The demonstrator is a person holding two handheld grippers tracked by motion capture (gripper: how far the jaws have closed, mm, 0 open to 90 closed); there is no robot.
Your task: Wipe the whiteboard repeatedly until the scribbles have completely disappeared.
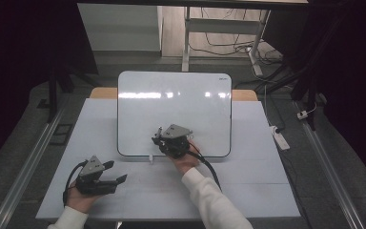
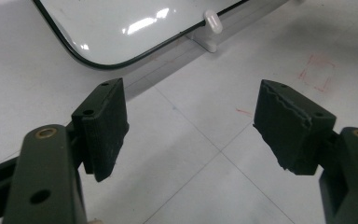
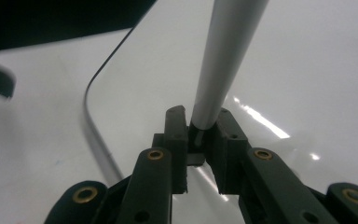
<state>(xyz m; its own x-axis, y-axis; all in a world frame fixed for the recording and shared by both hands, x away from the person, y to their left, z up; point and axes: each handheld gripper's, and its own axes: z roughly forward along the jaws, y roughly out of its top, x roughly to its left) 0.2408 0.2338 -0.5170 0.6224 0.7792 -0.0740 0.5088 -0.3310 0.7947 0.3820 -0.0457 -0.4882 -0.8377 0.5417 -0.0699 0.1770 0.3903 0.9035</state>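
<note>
A whiteboard (image 1: 174, 102) with a thin black rim lies on the pale table mat (image 1: 248, 181). My right gripper (image 1: 158, 137) hovers over the board's near edge, shut on a light grey marker (image 3: 228, 46). The marker sticks out past the fingertips over the board (image 3: 307, 70), and in the right gripper view my right gripper (image 3: 200, 122) pinches its end between both pads. My left gripper (image 1: 116, 171) rests at the front left of the mat, open and holding nothing. In the left gripper view my left gripper (image 2: 191, 121) points toward the board's corner (image 2: 121, 23) and a small white cap (image 2: 213, 21).
The white cap (image 1: 149, 157) stands just off the board's near edge. Faint red marks (image 2: 317, 72) show on the mat. A white power strip (image 1: 281, 138) and cables lie on the floor to the right. Desk legs (image 1: 187, 38) stand beyond the table.
</note>
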